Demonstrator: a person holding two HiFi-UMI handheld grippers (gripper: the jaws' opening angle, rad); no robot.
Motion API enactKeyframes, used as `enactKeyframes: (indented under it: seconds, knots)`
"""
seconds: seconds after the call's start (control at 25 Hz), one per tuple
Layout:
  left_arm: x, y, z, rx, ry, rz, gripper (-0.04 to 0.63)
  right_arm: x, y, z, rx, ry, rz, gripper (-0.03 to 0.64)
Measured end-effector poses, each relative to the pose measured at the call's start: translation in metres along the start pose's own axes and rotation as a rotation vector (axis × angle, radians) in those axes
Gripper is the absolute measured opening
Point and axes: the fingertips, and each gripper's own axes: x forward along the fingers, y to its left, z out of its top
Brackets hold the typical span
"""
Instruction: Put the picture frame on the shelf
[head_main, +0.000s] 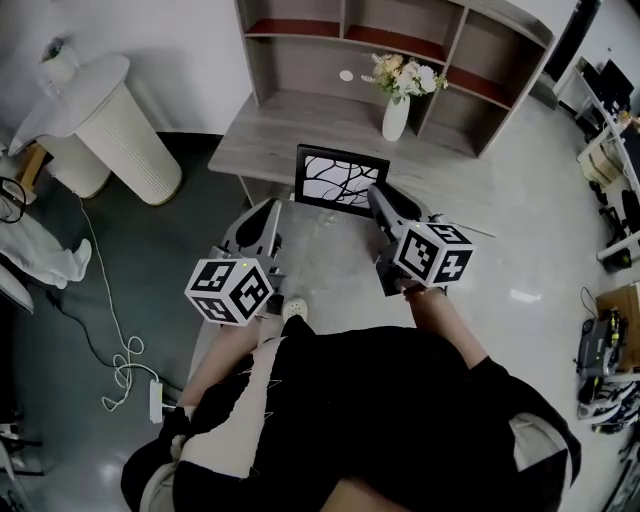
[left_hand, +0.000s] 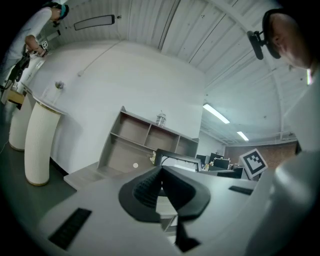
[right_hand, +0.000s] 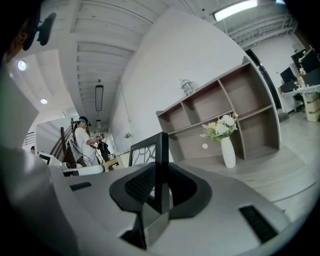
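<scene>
Left gripper (head_main: 262, 212) sits low on our left, jaws pressed together and empty. Right gripper (head_main: 378, 194) pinches the picture frame (head_main: 340, 180) by its right edge. The frame is upright, long axis left-right, at the near edge of the counter (head_main: 270, 135); we can't tell if it touches. Vase (head_main: 396, 118) stands just beyond to the right, with the shelf (head_main: 455, 50) dead ahead behind it. We judge this a forward carry by the right hand.

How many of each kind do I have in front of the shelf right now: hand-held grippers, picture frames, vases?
hand-held grippers: 2 (left hand-held gripper, right hand-held gripper)
picture frame: 1
vase of flowers: 1
Total: 4
</scene>
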Motion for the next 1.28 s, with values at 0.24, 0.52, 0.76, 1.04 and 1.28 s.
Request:
enactKeyframes:
  seconds: [0.24, 0.52, 0.76, 1.04, 1.28]
  knots:
    - [0.042, 0.038, 0.033, 0.006, -0.013, -0.047, 0.011, 0.056, 0.000, 0.022, 0.008, -0.017, -0.019, 0.081]
    - [0.078, 0.087, 0.073, 0.032, -0.029, -0.100, 0.011, 0.115, -0.004, 0.052, 0.047, -0.066, -0.065, 0.081]
    - [0.104, 0.129, 0.101, 0.053, -0.009, -0.111, 0.011, 0.149, -0.001, 0.082, 0.043, -0.129, -0.099, 0.081]
    - [0.125, 0.175, 0.111, 0.047, -0.005, -0.110, 0.009, 0.193, -0.004, 0.084, 0.038, -0.136, -0.127, 0.081]
    - [0.142, 0.194, 0.103, 0.029, -0.004, -0.123, 0.011, 0.219, -0.019, 0.076, 0.058, -0.113, -0.146, 0.081]
